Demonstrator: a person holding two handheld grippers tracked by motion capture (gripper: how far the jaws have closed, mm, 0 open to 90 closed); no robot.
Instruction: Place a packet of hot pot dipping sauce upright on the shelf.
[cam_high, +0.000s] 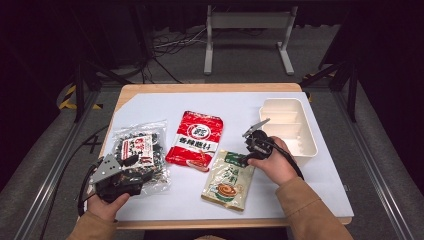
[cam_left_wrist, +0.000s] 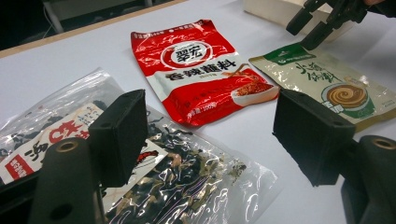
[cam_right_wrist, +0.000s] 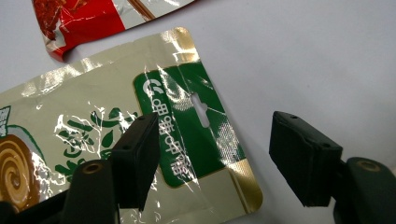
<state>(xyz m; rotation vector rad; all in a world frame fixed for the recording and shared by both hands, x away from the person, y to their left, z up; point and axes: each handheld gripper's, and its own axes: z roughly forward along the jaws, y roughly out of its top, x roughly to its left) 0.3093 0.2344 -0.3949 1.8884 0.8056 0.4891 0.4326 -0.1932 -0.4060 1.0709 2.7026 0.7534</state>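
The right gripper (cam_right_wrist: 212, 158) hangs just above the top edge of the green-and-cream packet (cam_right_wrist: 116, 154), its jaws wide apart and empty, one over the green header near the hanging slot and the other over bare tabletop (cam_right_wrist: 303, 56) beyond the packet's edge. Nothing is pinched yet; the packet lies flat, its corner just beside the red packet (cam_high: 195, 138) at the middle of the tabletop. To the right of the hand stands the white bin (cam_high: 306, 145), with nothing visible inside it in the high view.

The left gripper (cam_left_wrist: 210, 135) rests low at the near left, jaws also spread with nothing between them, over the clear bag of dark dried food (cam_high: 140, 155), which lies flat as well.

Judging from this, the work looks like gathering the packets into the bin, and it has barely begun: all three packets lie on the tabletop and none is lifted. The step in hand seems to be closing on the green packet's top edge; lifting and carrying it over are left, then the other two.
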